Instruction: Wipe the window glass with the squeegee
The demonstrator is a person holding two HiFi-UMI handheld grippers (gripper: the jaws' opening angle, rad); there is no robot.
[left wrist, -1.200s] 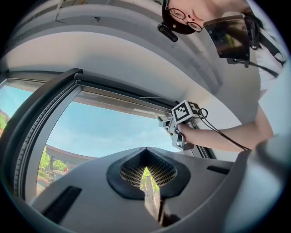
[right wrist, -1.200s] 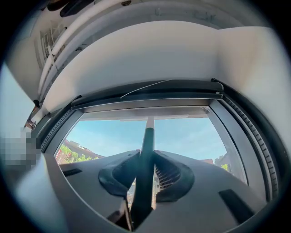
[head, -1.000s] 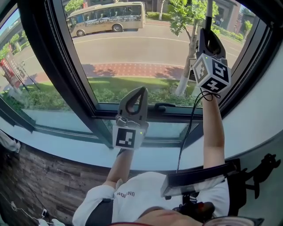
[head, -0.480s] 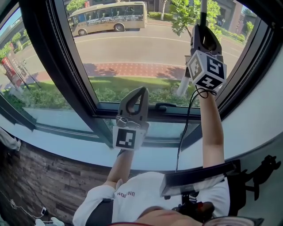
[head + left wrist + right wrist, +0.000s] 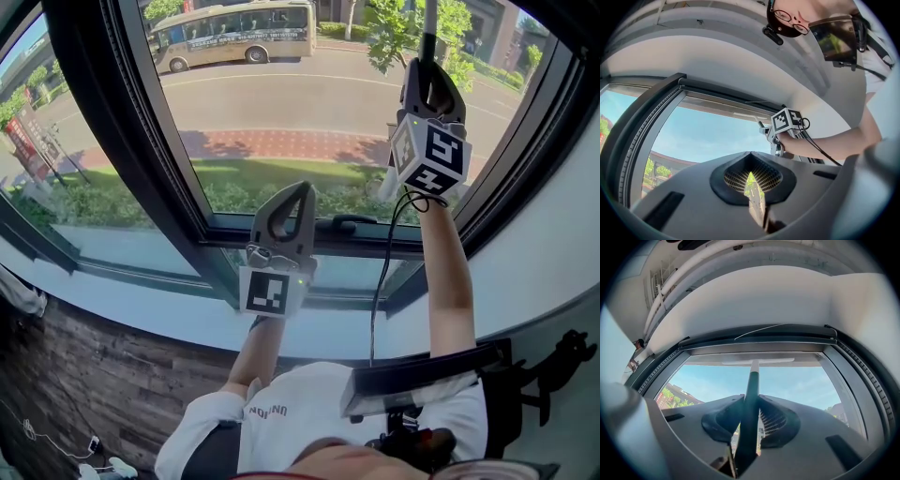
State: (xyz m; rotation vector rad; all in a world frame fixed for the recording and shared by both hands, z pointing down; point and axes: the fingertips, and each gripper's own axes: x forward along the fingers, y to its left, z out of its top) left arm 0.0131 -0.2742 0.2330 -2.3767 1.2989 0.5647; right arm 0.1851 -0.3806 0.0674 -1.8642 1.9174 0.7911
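The squeegee's dark handle (image 5: 429,26) rises from my right gripper (image 5: 427,73), which is shut on it high at the right of the window glass (image 5: 281,103). In the right gripper view the handle (image 5: 750,404) runs from the jaws of the right gripper (image 5: 749,401) up to the pale squeegee blade (image 5: 757,361), which lies across the top of the pane. My left gripper (image 5: 297,195) is shut and holds nothing; it sits low by the window's bottom frame (image 5: 234,228). In the left gripper view, the left gripper (image 5: 750,159) points up at the sky, with the right gripper (image 5: 780,139) beyond it.
A dark mullion (image 5: 122,112) splits the window on the left. A window latch (image 5: 342,224) lies on the bottom frame. Below it is a white sill (image 5: 141,300). A dark device (image 5: 422,380) hangs at the person's chest. Outside, a bus (image 5: 234,33) is on the road.
My right gripper has moved up and a little left along the glass with the squeegee. The left gripper has stayed where it was.
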